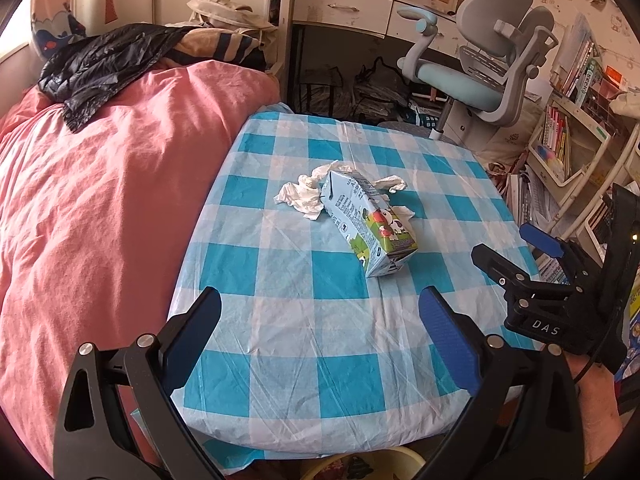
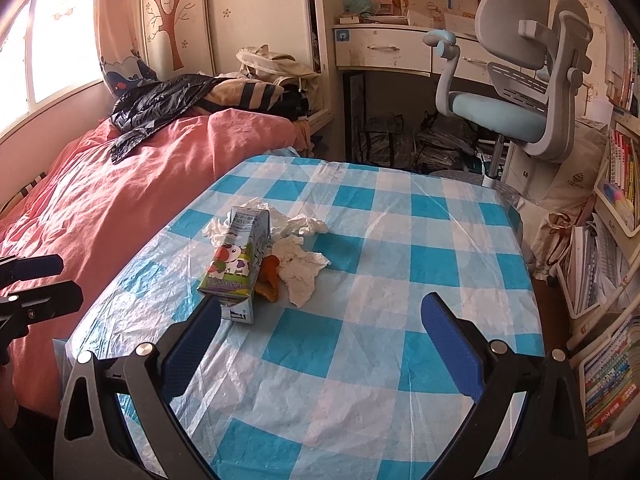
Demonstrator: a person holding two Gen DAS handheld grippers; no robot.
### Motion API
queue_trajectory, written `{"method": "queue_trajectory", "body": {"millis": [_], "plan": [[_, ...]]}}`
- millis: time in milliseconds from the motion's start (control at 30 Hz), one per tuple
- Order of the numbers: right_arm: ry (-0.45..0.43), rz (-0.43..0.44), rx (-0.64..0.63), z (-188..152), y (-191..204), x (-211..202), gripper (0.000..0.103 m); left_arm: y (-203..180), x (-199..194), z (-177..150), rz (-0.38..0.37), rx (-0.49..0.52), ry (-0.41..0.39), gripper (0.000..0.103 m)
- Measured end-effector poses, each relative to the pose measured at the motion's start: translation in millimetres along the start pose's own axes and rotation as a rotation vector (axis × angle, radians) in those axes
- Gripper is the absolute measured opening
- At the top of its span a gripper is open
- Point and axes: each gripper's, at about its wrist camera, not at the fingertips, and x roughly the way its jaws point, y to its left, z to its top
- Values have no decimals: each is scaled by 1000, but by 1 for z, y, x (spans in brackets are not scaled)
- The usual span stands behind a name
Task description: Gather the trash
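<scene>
Holding both grippers, left gripper [image 1: 320, 336] and right gripper [image 2: 322, 340], jaws released, I find milk carton [image 1: 366, 222] and tissues [image 1: 302, 196] uncollected on the counter [image 1: 300, 320].

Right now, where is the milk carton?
The milk carton lies on its side near the middle of the checked table, among crumpled tissues, ahead of both open grippers; the pink bed is on its left.

Checked table [image 1: 320, 340] — milk carton [image 1: 368, 224], crumpled tissues [image 1: 300, 196], orange peel [image 2: 268, 276].

Milk carton [image 2: 234, 264] on side; crumpled tissues [image 2: 300, 272] touching; orange scrap [image 2: 268, 278], possibly peel
</scene>
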Motion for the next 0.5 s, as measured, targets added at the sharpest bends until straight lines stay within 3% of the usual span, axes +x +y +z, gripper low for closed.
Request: {"method": "queue_trajectory", "body": {"millis": [500], "plan": [[9, 15, -21, -1, 5, 2, 96, 1, 0, 0, -2, -1, 2, 96]]}}
